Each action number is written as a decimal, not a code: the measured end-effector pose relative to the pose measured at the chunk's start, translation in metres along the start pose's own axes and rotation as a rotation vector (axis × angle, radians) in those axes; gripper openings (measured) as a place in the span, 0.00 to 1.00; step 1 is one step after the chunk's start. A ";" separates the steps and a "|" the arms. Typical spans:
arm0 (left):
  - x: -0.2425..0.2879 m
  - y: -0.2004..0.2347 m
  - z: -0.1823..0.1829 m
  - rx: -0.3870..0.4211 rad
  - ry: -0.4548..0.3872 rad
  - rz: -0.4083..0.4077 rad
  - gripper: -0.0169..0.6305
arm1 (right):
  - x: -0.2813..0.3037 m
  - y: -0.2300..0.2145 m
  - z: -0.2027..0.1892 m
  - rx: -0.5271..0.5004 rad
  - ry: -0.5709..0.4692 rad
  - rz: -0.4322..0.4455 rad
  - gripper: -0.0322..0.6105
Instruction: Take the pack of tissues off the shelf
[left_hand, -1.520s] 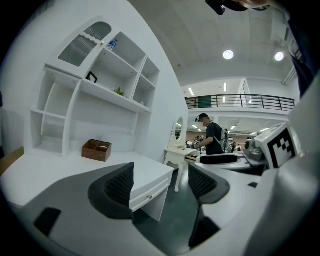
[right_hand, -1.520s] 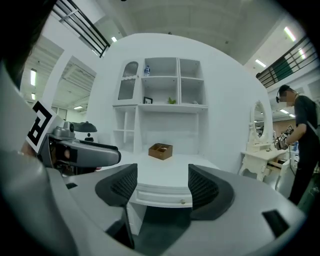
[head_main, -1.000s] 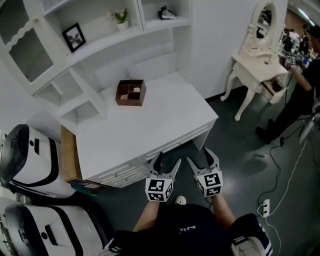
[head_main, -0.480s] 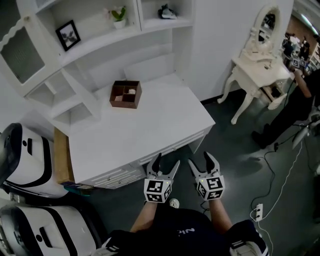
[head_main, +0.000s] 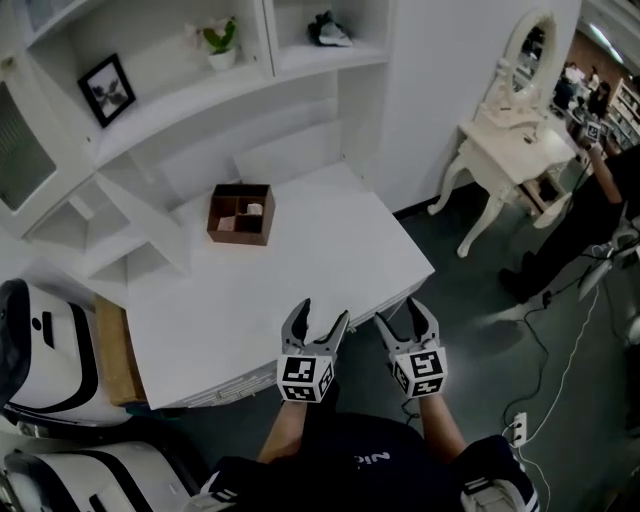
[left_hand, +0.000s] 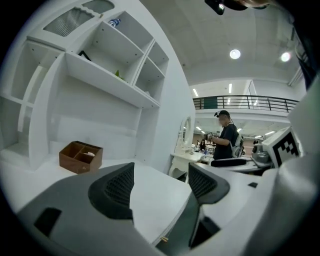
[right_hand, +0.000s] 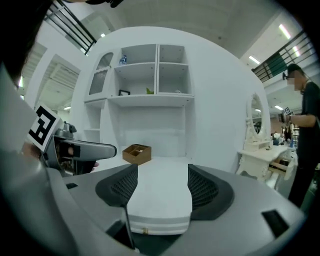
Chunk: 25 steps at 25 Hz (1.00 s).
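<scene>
A small dark-and-pale packet (head_main: 326, 28) lies on the upper right shelf of the white shelf unit (head_main: 300, 95); it may be the pack of tissues, but it is too small to tell. In the right gripper view it is a pale speck (right_hand: 176, 91) on that shelf. My left gripper (head_main: 314, 325) and right gripper (head_main: 405, 315) hover side by side at the front edge of the white desk (head_main: 300, 270), far below the shelf. Both are open with nothing between their jaws, as the left gripper (left_hand: 160, 175) and right gripper (right_hand: 162, 180) views show.
A brown divided box (head_main: 240, 213) stands at the back of the desk. A framed picture (head_main: 104, 88) and a potted plant (head_main: 218, 40) sit on the long shelf. A white dressing table (head_main: 515, 130) and a person (head_main: 600, 180) are at the right, white-and-black cases (head_main: 40, 350) at the left.
Both grippers have moved forward, from the floor in front of the desk to its front edge. They stay open and empty.
</scene>
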<state>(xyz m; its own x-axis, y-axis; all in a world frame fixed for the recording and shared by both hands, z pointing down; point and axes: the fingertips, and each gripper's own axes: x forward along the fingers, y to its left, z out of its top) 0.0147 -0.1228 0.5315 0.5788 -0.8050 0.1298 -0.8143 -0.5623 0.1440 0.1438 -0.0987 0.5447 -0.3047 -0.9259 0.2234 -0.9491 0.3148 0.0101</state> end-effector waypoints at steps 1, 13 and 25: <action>0.008 0.011 0.005 -0.006 -0.004 0.001 0.55 | 0.015 0.000 0.006 -0.005 -0.006 0.004 0.52; 0.087 0.113 0.042 0.001 0.022 -0.029 0.55 | 0.147 0.005 0.060 0.022 -0.036 0.013 0.52; 0.107 0.151 0.063 -0.036 0.027 -0.020 0.55 | 0.188 0.004 0.103 0.002 -0.057 0.005 0.49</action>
<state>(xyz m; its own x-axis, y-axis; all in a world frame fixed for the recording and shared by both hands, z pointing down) -0.0484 -0.3058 0.5057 0.5961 -0.7881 0.1534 -0.8010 -0.5704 0.1819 0.0746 -0.2936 0.4860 -0.3135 -0.9346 0.1680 -0.9477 0.3191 0.0071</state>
